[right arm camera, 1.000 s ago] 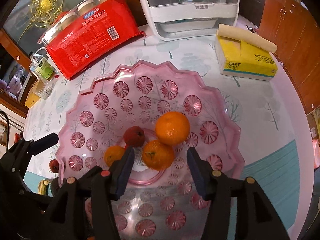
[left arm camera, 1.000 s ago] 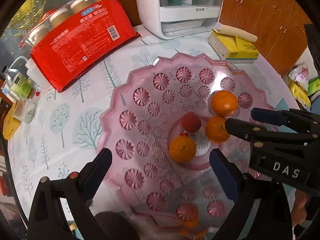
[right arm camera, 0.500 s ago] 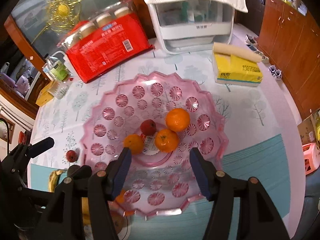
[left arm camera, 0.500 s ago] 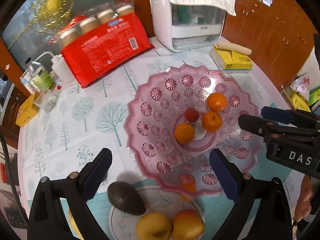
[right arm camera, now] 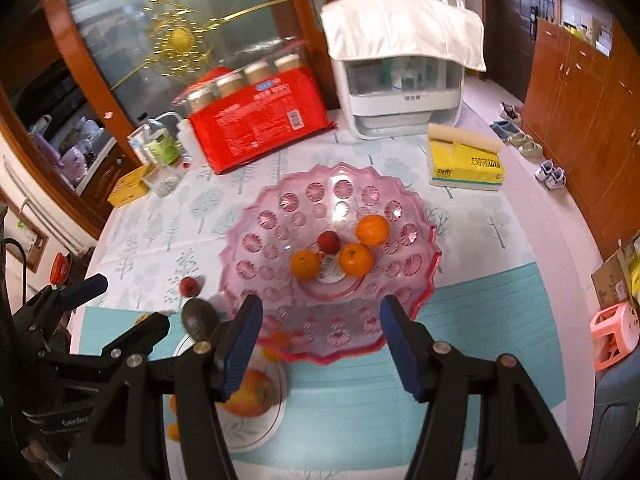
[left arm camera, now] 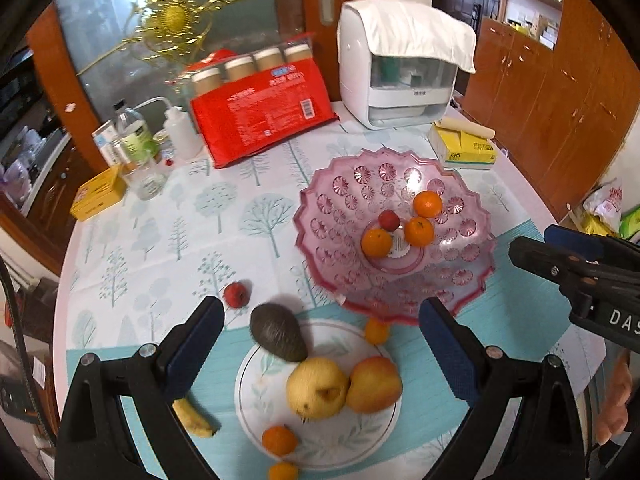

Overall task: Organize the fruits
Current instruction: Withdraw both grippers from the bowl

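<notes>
Left claw [left arm camera: 320,332]: wide open, holding nothing, hanging above the plate [left arm camera: 256,400] of fruit.
Right claw [right arm camera: 320,328]: wide open and empty, over the near rim of the pink bowl [right arm camera: 424,240].
In the bowl: three oranges [left arm camera: 419,231] and one small red fruit [left arm camera: 389,220], grouped at the centre round a paper label.
On the plate: avocado [left arm camera: 278,332], yellow pear [left arm camera: 316,388], apple [left arm camera: 374,384], small orange [left arm camera: 279,440].
Loose on the surface [left arm camera: 160,248]: a red fruit [left arm camera: 236,294] left of the avocado, a banana [left arm camera: 192,416] beside the plate, a small orange [left arm camera: 376,330] under the bowl's near rim, another [left arm camera: 282,472] at the bottom edge.
Avocado handling: likely firm with a rough skin that grips well; take it across the narrow waist, since the long axis would roll.
Pear and apple: heavier, smooth and round, touching each other; close across the widest part and lightly, as they probably bruise.
Oranges: light with a slightly yielding peel; they are apt to roll on the bowl's sloped, slick inside.
Banana: soft; pinch across the middle, gently.
Bowl: looks like thin moulded plastic, light and easily nudged.
Hidden: the banana's far end sits behind the left claw's finger [left arm camera: 192,344]; the right view shows only part of the plate.
Cut off: the lowest orange runs out of frame.
Unclear: the small red fruits may be hawthorns or tiny apples; I cannot tell which.
</notes>
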`<state>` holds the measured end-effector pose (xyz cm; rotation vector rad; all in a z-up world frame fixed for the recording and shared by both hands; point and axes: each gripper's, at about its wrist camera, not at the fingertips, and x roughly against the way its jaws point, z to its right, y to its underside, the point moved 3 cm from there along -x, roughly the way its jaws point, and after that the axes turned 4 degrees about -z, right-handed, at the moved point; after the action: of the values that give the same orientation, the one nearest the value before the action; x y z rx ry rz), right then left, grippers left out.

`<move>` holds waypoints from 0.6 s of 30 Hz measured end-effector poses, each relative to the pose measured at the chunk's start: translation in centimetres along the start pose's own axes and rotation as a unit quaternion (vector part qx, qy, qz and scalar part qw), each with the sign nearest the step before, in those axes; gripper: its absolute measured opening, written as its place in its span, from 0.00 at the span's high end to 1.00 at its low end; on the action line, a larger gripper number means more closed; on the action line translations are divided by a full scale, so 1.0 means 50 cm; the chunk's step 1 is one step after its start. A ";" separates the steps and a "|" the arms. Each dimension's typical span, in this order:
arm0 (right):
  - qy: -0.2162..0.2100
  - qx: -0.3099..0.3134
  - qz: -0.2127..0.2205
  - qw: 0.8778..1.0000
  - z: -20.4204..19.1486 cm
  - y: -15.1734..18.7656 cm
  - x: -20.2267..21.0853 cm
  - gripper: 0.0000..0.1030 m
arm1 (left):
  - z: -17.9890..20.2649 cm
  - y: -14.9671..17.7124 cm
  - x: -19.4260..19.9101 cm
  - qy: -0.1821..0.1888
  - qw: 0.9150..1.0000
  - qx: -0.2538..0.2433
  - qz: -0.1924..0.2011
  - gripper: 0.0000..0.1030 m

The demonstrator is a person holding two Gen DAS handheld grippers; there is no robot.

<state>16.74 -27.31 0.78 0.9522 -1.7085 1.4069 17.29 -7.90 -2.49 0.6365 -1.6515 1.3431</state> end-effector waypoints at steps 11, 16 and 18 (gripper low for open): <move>-0.006 0.073 0.032 0.997 -0.108 0.101 0.094 0.40 | -0.065 0.127 0.118 -0.029 0.999 0.036 0.023 0.05; -0.021 0.095 0.033 0.995 -0.167 0.146 0.109 0.40 | -0.104 0.174 0.152 -0.038 0.998 0.047 0.031 0.05; -0.024 0.106 0.029 0.994 -0.194 0.164 0.107 0.40 | -0.128 0.195 0.164 -0.043 0.997 0.047 0.035 0.05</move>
<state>7.72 -17.17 3.20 1.0654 -1.6560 1.6403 7.38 2.04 -0.03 0.7056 -1.7021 1.4684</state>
